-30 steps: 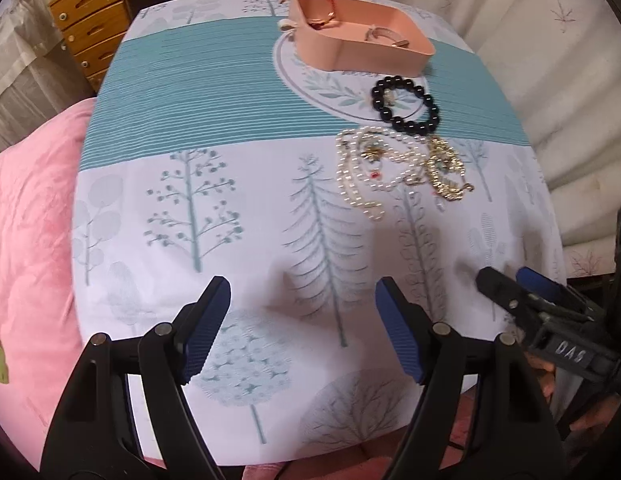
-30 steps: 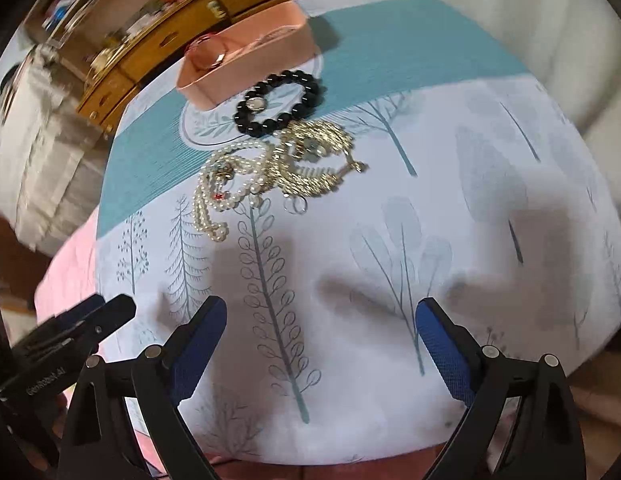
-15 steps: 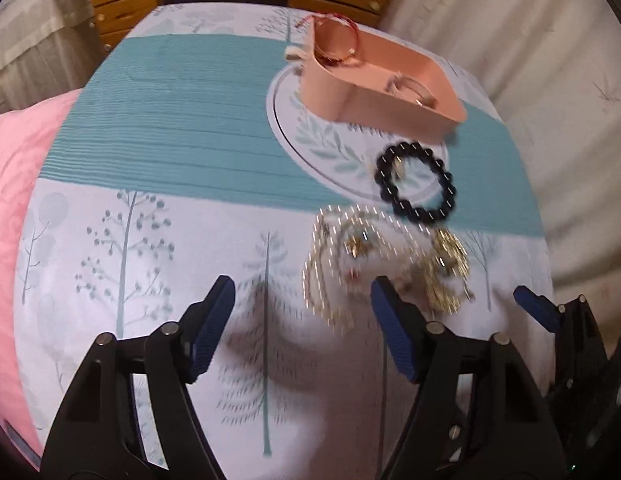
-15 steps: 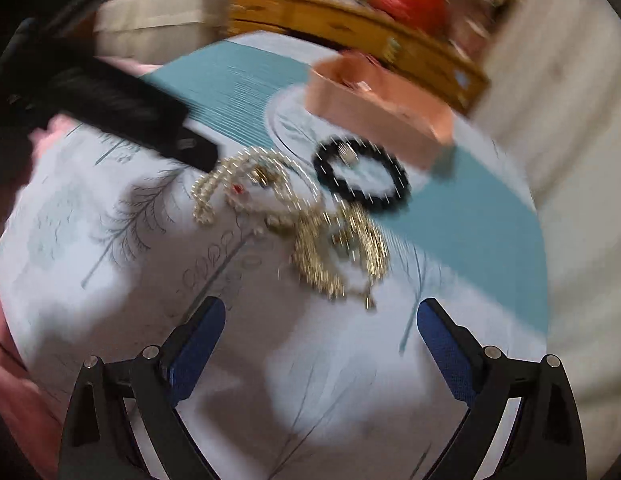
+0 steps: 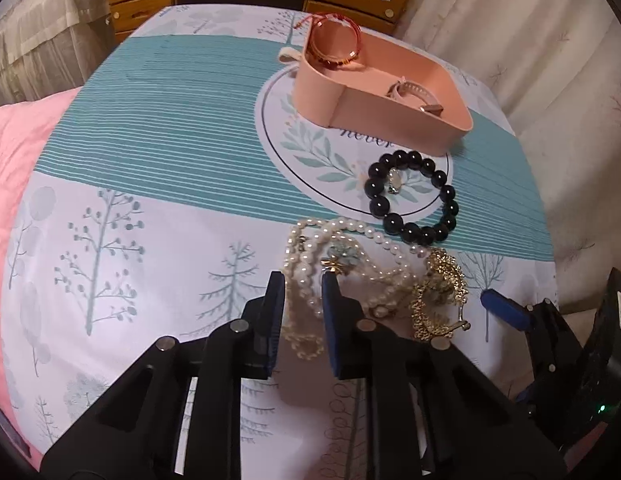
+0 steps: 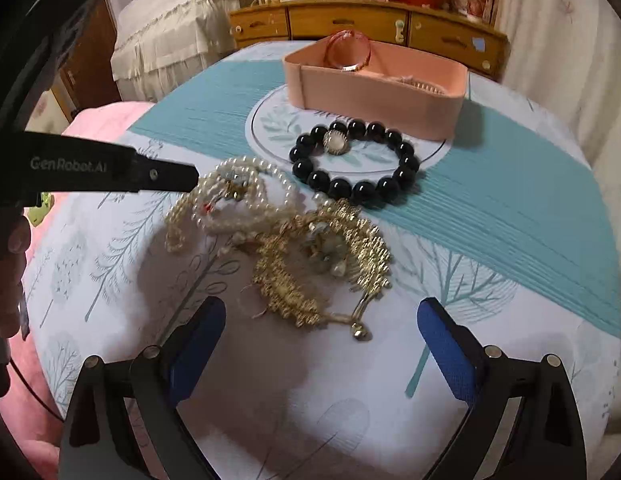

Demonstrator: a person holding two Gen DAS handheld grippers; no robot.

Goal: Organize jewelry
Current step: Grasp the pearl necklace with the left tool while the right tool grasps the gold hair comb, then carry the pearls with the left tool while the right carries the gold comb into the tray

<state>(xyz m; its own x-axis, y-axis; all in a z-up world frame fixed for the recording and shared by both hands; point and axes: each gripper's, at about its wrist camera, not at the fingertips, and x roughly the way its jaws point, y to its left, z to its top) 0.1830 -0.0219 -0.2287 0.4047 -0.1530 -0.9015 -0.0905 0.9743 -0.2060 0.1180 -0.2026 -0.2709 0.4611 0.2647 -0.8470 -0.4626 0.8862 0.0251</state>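
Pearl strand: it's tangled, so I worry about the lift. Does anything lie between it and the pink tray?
Yes. The black bead bracelet lies between the pearl strand and the tray, and the gold chain overlaps the strand.

Beyond the fingers a wooden chest of drawers (image 6: 362, 24) stands against the far wall, clutter on top. Cream curtains (image 5: 558, 60) hang to the right. A white frilled bedspread (image 6: 170, 32) lies far left. Dim, warm indoor light.

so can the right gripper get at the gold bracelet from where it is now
Probably yes. The right gripper is open with the gold bracelet just ahead, nothing between; the pearls tangle its far side.
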